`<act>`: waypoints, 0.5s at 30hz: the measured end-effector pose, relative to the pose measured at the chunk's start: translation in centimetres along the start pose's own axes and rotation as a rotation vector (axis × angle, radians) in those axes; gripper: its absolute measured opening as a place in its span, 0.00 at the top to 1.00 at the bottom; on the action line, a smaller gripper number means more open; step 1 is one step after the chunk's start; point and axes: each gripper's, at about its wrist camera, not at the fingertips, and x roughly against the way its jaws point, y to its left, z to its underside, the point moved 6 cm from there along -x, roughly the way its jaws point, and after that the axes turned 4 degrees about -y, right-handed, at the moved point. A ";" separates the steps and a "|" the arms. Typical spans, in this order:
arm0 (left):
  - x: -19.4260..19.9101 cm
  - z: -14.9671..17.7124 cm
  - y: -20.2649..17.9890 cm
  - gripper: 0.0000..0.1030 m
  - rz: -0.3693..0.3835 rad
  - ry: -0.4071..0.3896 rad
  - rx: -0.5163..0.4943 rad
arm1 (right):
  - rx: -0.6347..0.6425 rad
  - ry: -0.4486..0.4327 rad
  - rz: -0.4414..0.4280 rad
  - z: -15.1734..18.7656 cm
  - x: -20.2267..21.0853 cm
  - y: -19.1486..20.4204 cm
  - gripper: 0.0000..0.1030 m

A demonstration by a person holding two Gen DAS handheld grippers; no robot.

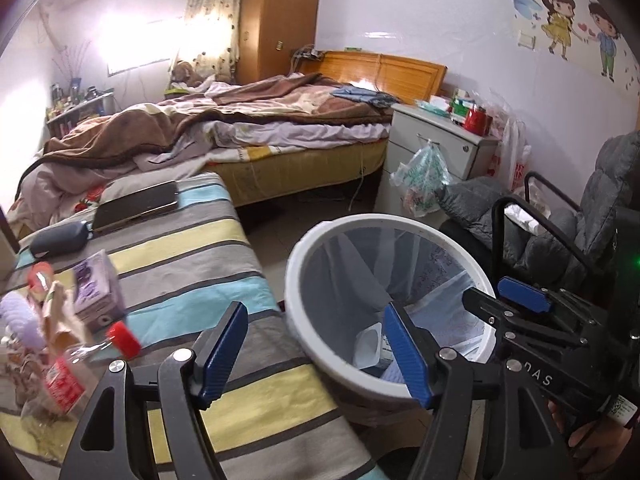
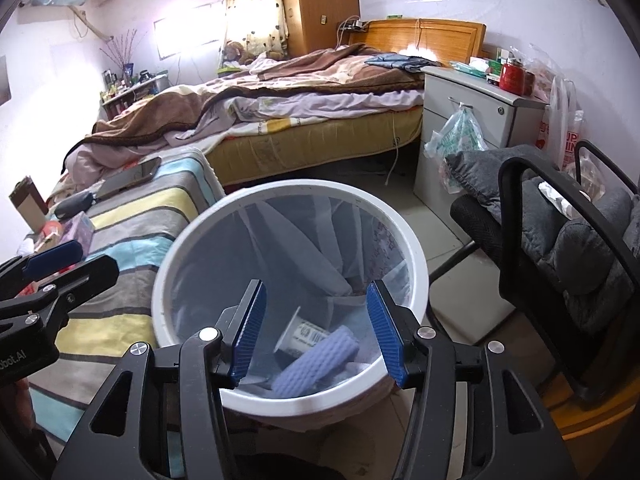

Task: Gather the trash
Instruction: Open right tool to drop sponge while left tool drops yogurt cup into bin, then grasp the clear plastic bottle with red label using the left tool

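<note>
A white trash bin (image 2: 416,252) with a clear liner stands on the floor beside the striped bed. Inside lie a white cup (image 2: 302,334) and a lilac ribbed object (image 2: 316,362). My right gripper (image 2: 320,334) is open and empty just above the bin's mouth. My left gripper (image 1: 316,356) is open and empty over the bed's edge and the bin's (image 1: 292,276) left rim. Trash sits at the bed's left: a plastic bottle with a red cap (image 1: 72,372), crumpled brown paper (image 1: 60,316) and a lilac ribbed object (image 1: 20,314).
The striped bedcover (image 1: 192,272) also holds a purple box (image 1: 98,288), a dark pouch (image 1: 60,236) and a phone (image 1: 136,204). A black chair with a grey cushion (image 2: 568,248) stands right of the bin. A white nightstand (image 2: 472,120) and a large bed (image 2: 300,100) lie behind.
</note>
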 end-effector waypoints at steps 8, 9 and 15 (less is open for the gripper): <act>4.1 0.7 3.5 0.32 -0.056 -0.050 0.032 | 0.015 -0.055 -0.039 -0.5 1.9 2.6 0.47; 4.5 0.9 4.0 0.32 -0.065 -0.054 0.038 | 0.018 -0.062 -0.050 -0.6 2.2 3.1 0.47; 6.3 2.3 8.3 0.32 -0.133 -0.053 0.087 | 0.048 -0.082 -0.100 -0.4 2.8 5.8 0.47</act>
